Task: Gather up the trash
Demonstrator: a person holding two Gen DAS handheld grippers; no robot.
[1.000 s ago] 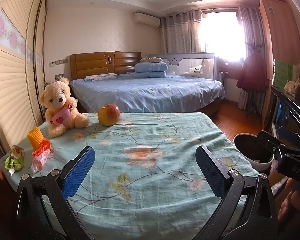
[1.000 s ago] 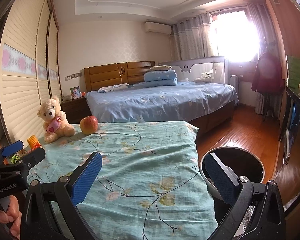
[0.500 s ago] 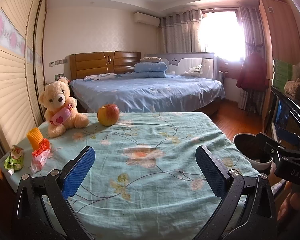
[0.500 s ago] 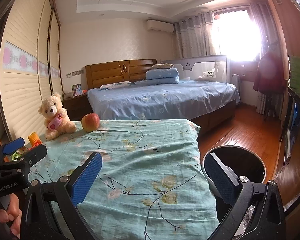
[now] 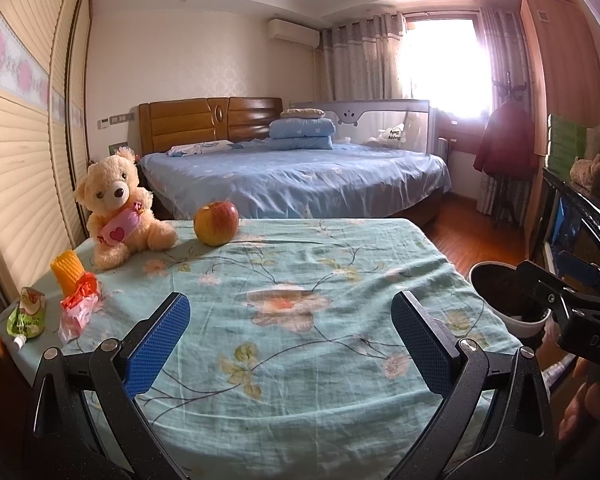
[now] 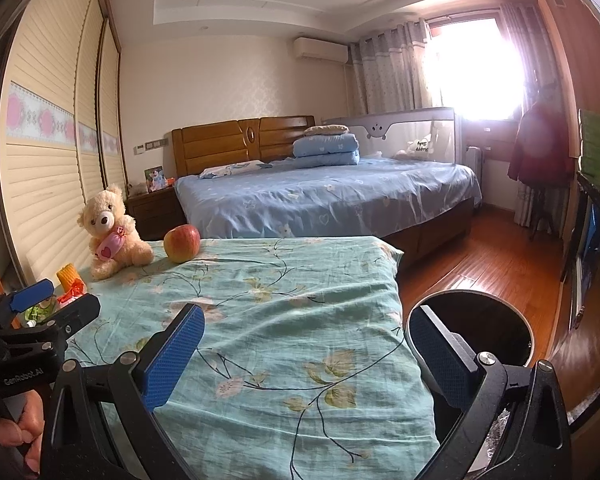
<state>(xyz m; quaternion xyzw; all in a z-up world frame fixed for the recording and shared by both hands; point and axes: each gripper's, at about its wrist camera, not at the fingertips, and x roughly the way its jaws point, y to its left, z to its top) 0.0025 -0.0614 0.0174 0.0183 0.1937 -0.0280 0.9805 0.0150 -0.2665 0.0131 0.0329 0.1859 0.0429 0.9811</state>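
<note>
Left wrist view: floral teal tablecloth (image 5: pixel 300 280) across the whole foreground, blue-sheeted bed (image 5: pixel 292 176) behind. Off the table's right edge, on the wooden floor, a round trash bin (image 5: pixel 500 300) with a dark inside, partly hidden by the right gripper (image 5: pixel 572 304). On the cloth at far left, a seated teddy bear (image 5: pixel 118 208) with a red-yellow apple (image 5: pixel 216 222) just beside. Nearer along the left edge, well apart from the bin: a yellow ridged piece (image 5: pixel 69 276), touching or overlapping a crumpled red-and-clear wrapper (image 5: pixel 78 312), then a green squeeze pouch (image 5: pixel 26 316) with a white spout at the table's corner. Left gripper (image 5: pixel 290 344) spread wide above the cloth, blue pads empty, nothing between. Right wrist view: same bin (image 6: pixel 496 320) close under the right-hand finger, right gripper (image 6: pixel 306 354) likewise spread wide and empty, one pad over the cloth, the other over the bin's mouth. At lower left, a hand (image 6: pixel 20 432) around the left gripper's handle.
</note>
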